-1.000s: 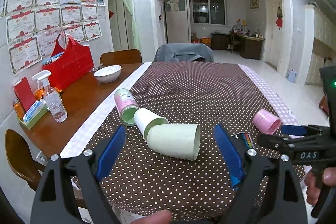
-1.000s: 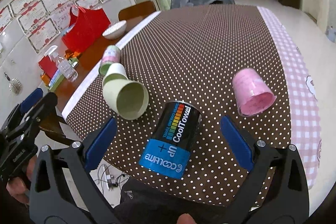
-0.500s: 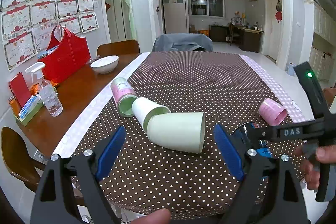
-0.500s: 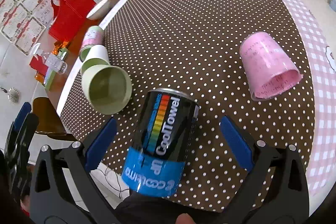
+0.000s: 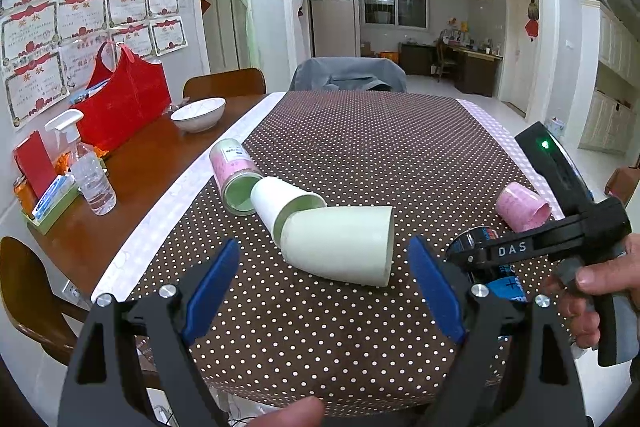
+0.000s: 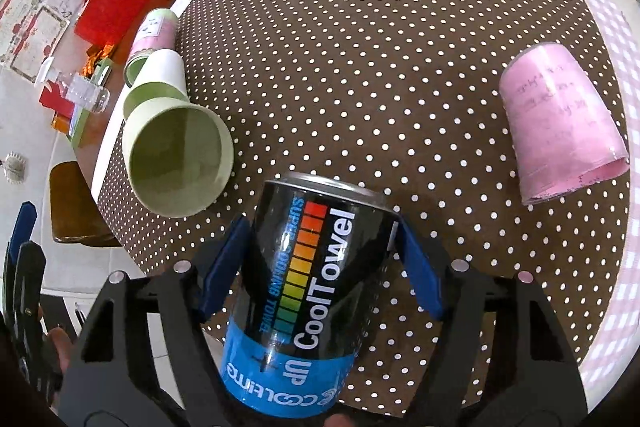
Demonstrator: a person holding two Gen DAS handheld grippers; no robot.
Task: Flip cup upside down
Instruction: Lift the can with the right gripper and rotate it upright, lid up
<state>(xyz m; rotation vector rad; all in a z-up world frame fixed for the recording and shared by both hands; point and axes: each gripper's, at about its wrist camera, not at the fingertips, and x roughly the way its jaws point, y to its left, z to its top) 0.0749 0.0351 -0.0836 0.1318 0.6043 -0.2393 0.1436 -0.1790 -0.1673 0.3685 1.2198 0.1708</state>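
Lying on their sides across a worktop covered in brown cloth with white dots are several cups, none yet standing mouth down. Farthest left, near the cloth's edge, rests a pink-and-green cylindrical cup, its mouth toward a white paper cup with green lining. That cup touches, and may nest over, the base of a pale green paper cup. Next comes a black-and-blue cylindrical cup printed "CoolTowel", and farthest right a pink paper cup lies well apart.

The task looks barely begun: the black-and-blue cup is only now being grasped while on its side, and lifting, turning and setting it rim down remain. Which end is its mouth cannot be told.

The left gripper hovers low at the near edge of the worktop, jaws spread wide and holding nothing, aimed at the pale green cup lying just ahead between its blue pads. The right gripper points down over the worktop, its blue pads pressed against both sides of the black-and-blue cup's body, closed around it. In the left view, a hand grips that gripper's black handle.
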